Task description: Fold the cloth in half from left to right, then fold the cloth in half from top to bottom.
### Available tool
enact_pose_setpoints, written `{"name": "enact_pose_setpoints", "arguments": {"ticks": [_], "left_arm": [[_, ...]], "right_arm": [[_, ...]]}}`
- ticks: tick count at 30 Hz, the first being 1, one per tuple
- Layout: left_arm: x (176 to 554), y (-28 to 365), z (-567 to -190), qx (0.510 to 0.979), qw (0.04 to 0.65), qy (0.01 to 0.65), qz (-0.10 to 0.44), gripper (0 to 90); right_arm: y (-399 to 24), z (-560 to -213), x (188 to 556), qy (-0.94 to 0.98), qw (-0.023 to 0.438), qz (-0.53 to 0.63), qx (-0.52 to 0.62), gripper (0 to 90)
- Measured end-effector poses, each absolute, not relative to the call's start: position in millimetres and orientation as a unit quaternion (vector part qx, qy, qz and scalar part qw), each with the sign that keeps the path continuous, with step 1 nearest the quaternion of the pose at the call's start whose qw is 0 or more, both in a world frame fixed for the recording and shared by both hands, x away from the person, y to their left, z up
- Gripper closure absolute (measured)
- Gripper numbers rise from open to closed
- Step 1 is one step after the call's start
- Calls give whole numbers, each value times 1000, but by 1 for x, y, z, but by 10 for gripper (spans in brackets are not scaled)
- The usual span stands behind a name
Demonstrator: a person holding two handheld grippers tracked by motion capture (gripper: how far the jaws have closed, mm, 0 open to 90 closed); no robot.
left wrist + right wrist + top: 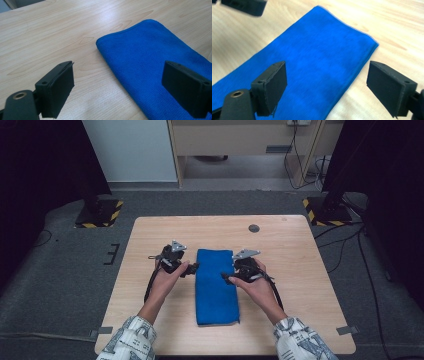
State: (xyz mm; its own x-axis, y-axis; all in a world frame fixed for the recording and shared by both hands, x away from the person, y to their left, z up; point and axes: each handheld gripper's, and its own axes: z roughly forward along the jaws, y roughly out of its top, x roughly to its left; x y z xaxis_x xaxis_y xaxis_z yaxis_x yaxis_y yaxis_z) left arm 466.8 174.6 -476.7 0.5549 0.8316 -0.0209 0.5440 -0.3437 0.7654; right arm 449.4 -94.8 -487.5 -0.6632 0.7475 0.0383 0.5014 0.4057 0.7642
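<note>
A blue cloth (216,287), folded into a long strip, lies flat in the middle of the wooden table (300,250). My left gripper (192,268) hovers at the cloth's left edge near its far end, jaws open and empty. In the left gripper view the cloth (150,55) runs under the right jaw, and my left gripper (120,92) spans its edge. My right gripper (227,277) sits at the cloth's right edge, open and empty. In the right gripper view my right gripper (328,87) straddles the cloth (312,57) near its corner.
A round grey grommet (254,228) sits in the table's far side. Black stands with yellow-black striped bases (100,212) (325,210) flank the table on the carpet. Cables (350,250) trail on the right. A wooden cabinet (240,140) stands behind.
</note>
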Motion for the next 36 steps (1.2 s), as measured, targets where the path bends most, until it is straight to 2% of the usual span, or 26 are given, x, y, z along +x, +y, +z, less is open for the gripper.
{"name": "enact_pose_setpoints", "arguments": {"ticks": [6,12,22,26,36], "left_arm": [[468,174,-475,796,381,430,189,101],[479,173,-472,791,386,437,184,97],[508,169,-478,787,372,460,176,103],[511,164,-479,784,367,468,176,123],[516,161,-481,791,364,460,172,253]], "right_arm": [[-102,-484,466,809,153,400,403,167],[-103,-481,484,810,167,391,404,211],[-96,-484,516,803,163,385,425,348],[-92,-486,519,798,167,380,438,410],[-84,-493,529,802,167,357,449,560]]}}
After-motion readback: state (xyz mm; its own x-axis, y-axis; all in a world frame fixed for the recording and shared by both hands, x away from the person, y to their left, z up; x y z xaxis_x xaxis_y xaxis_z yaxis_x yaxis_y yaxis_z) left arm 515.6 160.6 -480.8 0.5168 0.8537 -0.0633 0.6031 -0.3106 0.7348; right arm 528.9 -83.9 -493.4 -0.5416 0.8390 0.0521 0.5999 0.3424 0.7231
